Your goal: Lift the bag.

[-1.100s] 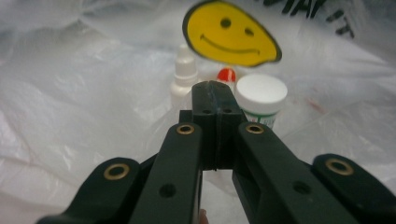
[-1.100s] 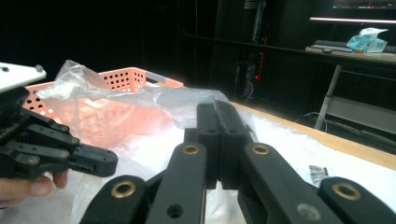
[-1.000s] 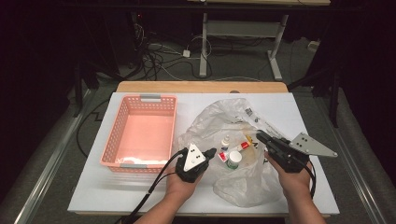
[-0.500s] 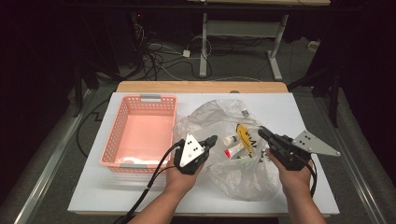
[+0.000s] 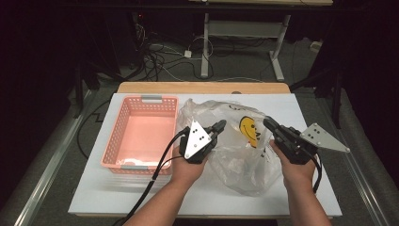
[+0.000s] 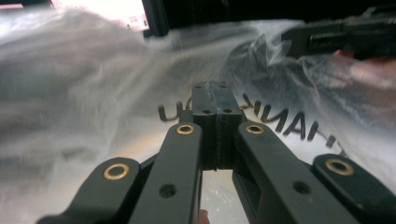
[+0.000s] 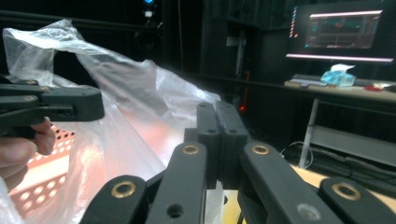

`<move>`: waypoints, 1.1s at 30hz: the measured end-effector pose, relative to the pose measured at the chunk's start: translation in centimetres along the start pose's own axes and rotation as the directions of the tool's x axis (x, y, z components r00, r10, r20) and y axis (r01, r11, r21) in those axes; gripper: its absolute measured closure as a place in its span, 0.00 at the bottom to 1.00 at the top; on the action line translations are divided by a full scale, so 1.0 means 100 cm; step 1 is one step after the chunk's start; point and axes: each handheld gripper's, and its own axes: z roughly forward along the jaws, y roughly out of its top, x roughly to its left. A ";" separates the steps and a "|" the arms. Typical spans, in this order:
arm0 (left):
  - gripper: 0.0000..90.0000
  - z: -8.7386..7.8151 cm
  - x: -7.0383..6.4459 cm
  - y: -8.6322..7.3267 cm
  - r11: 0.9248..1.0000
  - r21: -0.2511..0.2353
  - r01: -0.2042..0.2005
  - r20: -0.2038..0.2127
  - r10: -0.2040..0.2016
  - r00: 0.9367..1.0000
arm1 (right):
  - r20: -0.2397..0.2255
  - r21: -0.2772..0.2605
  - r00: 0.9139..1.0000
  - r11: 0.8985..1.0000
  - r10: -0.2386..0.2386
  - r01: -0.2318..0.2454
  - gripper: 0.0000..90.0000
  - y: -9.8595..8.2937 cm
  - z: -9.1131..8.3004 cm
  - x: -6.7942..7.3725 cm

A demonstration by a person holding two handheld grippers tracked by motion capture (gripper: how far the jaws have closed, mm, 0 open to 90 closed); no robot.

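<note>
A clear plastic bag (image 5: 235, 157) with a yellow smiley face (image 5: 248, 131) stands raised on the white table (image 5: 94, 188), held up between both grippers. My left gripper (image 5: 219, 125) is shut at the bag's left upper edge, and my right gripper (image 5: 267, 122) is shut at its right upper edge. In the left gripper view the jaws (image 6: 215, 93) are pressed together against the printed film (image 6: 93, 93), with the other gripper (image 6: 345, 37) beyond. In the right gripper view the jaws (image 7: 217, 112) are together, the bag (image 7: 135, 102) billows to the left, and the other gripper (image 7: 51, 107) is near it.
A pink plastic basket (image 5: 141, 99) sits left of the bag, close to my left hand; its holed wall (image 7: 37, 172) also appears in the right gripper view. Cables and desk legs lie on the dark floor beyond the table's far edge.
Both grippers have risen and moved apart with the bag's edges. The bag has gone from lying flat with small bottles showing to standing puffed up with the smiley face visible.
</note>
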 end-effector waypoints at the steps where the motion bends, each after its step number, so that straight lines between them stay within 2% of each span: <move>1: 0.98 0.001 0.001 0.003 1.000 -0.009 -0.003 -0.004 0.003 1.000 | 0.005 -0.009 1.000 1.000 -0.002 0.002 1.00 0.001 0.001 -0.001; 7: 0.98 0.002 0.008 0.022 0.999 -0.050 -0.011 -0.026 0.009 1.000 | 0.030 -0.055 1.000 0.998 0.011 -0.009 1.00 0.011 0.011 -0.005; 11: 0.98 0.005 0.013 0.037 0.997 -0.071 -0.025 -0.035 0.023 0.999 | 0.047 -0.080 0.999 0.997 0.006 -0.002 1.00 0.025 0.018 -0.009; 19: 0.98 0.018 0.028 0.080 0.993 -0.110 -0.050 -0.061 0.043 0.997 | 0.120 -0.130 0.993 0.991 -0.002 0.017 1.00 0.068 0.025 -0.028; 25: 0.98 0.023 0.038 0.110 0.987 -0.150 -0.061 -0.080 0.049 0.996 | 0.177 -0.175 0.984 0.984 0.005 0.027 1.00 0.097 0.019 -0.044; 28: 0.98 0.026 0.039 0.114 0.986 -0.157 -0.056 -0.082 0.043 0.996 | 0.198 -0.201 0.980 0.979 0.009 0.032 1.00 0.105 0.012 -0.049; 33: 0.98 0.043 0.040 0.099 0.995 -0.086 -0.055 -0.080 0.048 0.996 | 0.210 -0.166 0.978 0.986 0.001 0.035 1.00 0.099 0.012 -0.054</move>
